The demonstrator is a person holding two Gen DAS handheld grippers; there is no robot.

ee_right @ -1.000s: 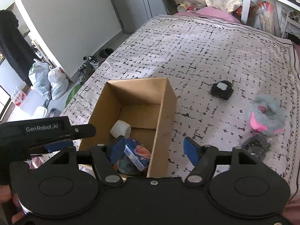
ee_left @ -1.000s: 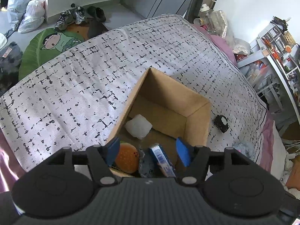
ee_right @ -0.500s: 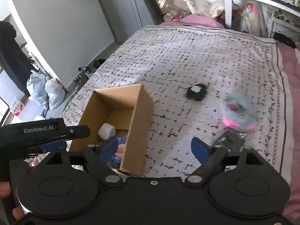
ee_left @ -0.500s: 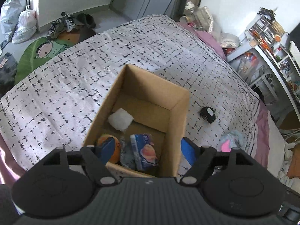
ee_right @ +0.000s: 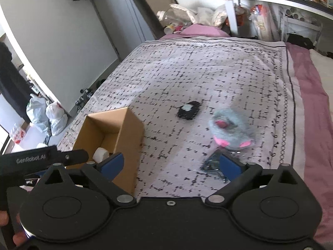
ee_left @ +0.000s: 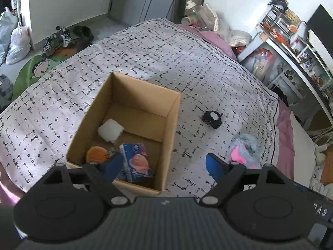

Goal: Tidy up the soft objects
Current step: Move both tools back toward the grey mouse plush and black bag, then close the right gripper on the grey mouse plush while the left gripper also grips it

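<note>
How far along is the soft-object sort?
Done: cardboard box holds a white piece, orange item and blue packet. In hand: nothing; both hand-held grippers' jaws are opening, empty. Left on the bedspread: grey-pink plush, black item, dark bundle.

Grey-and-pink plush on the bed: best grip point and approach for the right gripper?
Take the grey-and-pink plush across its rounded grey body, probably from above. It lies low on the bedspread with bare cover around most of it; only a dark crinkly packet sits at its near edge. The right gripper is empty, jaws opening.
</note>
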